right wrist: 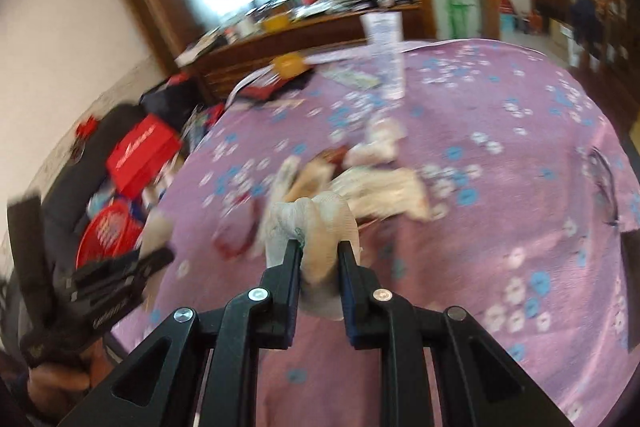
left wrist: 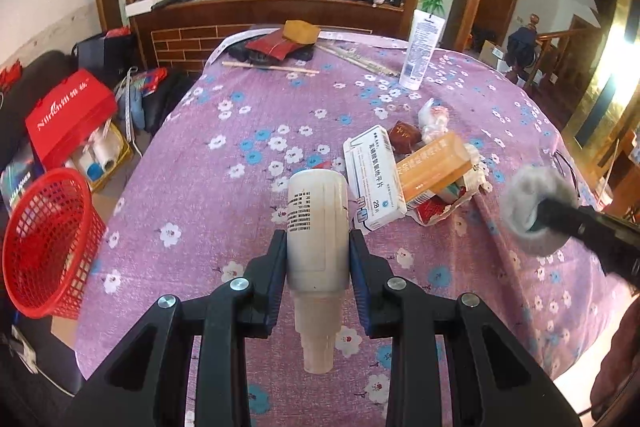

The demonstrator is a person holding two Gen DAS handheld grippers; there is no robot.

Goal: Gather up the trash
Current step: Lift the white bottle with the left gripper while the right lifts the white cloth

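My left gripper [left wrist: 318, 239] is shut on a white plastic bottle [left wrist: 316, 203], held cap towards me above the purple flowered tablecloth [left wrist: 224, 195]. A red mesh basket [left wrist: 48, 243] stands off the table's left edge. My right gripper [right wrist: 319, 245] is shut on a crumpled whitish wad [right wrist: 320, 215]; in the left wrist view the same wad [left wrist: 528, 199] shows at the right. A trash pile lies mid-table: a white medicine box [left wrist: 374, 179], an orange box [left wrist: 434, 167], a dark red wrapper [left wrist: 406, 135] and crumpled plastic [left wrist: 434, 119]. The right wrist view is blurred.
A white tube [left wrist: 422, 47] stands upright near the far edge, beside chopsticks [left wrist: 272, 67] and a red pouch with a yellow block [left wrist: 300, 33]. Red boxes [left wrist: 68, 115] and bags crowd the floor at left. My left gripper [right wrist: 120, 267] and the basket [right wrist: 106, 235] appear at lower left.
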